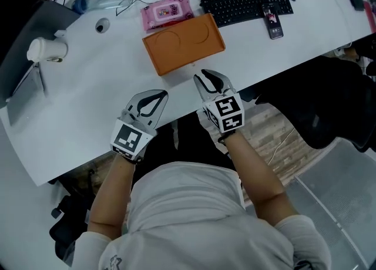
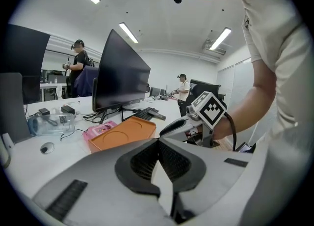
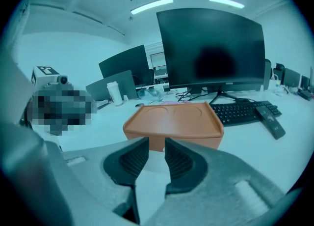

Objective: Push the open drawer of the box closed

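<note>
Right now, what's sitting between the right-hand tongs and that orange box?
Nothing: only bare white desk separates the right tongs from the orange box. The head view and the right gripper view both show it.

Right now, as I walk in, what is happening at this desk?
A person is at a white desk with tongs in each hand, both held just short of an orange box and touching nothing. The left tongs are shut. The right tongs are open with nothing between them. From what shows, no drawer sticks out of the box, so it seems closed already. A keyboard and a pink pack lie behind the box.
</note>
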`<act>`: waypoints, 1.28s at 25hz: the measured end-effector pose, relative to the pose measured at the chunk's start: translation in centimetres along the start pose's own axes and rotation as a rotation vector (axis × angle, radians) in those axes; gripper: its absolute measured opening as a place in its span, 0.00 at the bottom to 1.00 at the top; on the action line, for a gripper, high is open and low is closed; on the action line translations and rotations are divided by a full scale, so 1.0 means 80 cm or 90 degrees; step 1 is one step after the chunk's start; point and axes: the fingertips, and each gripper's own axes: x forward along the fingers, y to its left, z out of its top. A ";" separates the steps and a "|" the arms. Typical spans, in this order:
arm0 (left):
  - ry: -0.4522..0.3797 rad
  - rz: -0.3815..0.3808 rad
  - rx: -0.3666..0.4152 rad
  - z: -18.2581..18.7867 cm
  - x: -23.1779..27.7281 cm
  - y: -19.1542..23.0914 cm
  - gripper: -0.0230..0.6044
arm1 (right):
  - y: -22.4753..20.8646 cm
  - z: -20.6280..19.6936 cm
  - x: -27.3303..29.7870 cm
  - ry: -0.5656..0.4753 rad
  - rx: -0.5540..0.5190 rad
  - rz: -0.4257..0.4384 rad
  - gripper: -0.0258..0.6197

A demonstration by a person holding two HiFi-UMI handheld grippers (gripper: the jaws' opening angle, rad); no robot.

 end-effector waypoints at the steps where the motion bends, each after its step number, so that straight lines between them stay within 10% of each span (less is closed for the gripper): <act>1: -0.003 -0.004 0.006 0.006 -0.008 -0.005 0.03 | 0.006 0.005 -0.010 -0.007 0.000 -0.006 0.20; 32: -0.175 -0.067 0.066 0.179 -0.232 -0.126 0.03 | 0.197 0.163 -0.298 -0.267 -0.074 -0.124 0.04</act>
